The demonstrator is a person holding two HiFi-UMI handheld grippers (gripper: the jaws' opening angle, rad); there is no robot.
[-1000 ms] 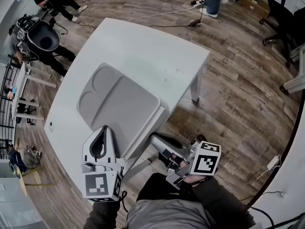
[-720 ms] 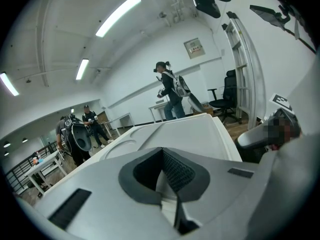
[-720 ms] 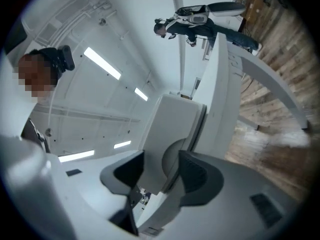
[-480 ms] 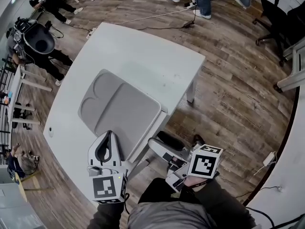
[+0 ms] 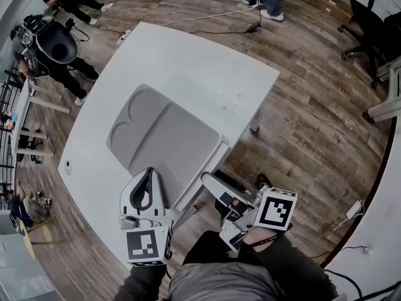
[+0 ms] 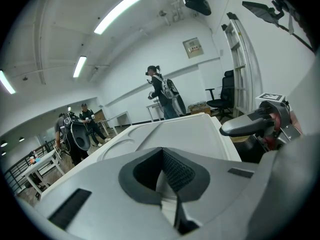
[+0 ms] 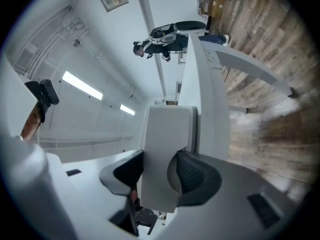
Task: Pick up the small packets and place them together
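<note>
Packets show nowhere in the head view. The grey compartment tray [image 5: 169, 137] lies bare in the middle of the white surface [image 5: 200, 61]. The left gripper [image 5: 148, 172] is at 7 o'clock and the right gripper [image 5: 213, 190] at 5 o'clock, off the edge.

Left gripper view: the jaws are pressed together with nothing between them.

Right gripper view: the jaws are spread and have just been closing slightly. A white block [image 7: 167, 134], probably frame, stands in the gap unpinched.

The packets' axis and heading cannot be told. They are likely light, limp and slippery, so pinch a flat edge.

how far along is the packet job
Done: nothing; no packets show on the white table or grey tray. In hand: nothing; left tongs are shut and empty, right tongs have just been closing but stand apart, a white slab between them, ungripped. Left: finding, picking and grouping every packet.
</note>
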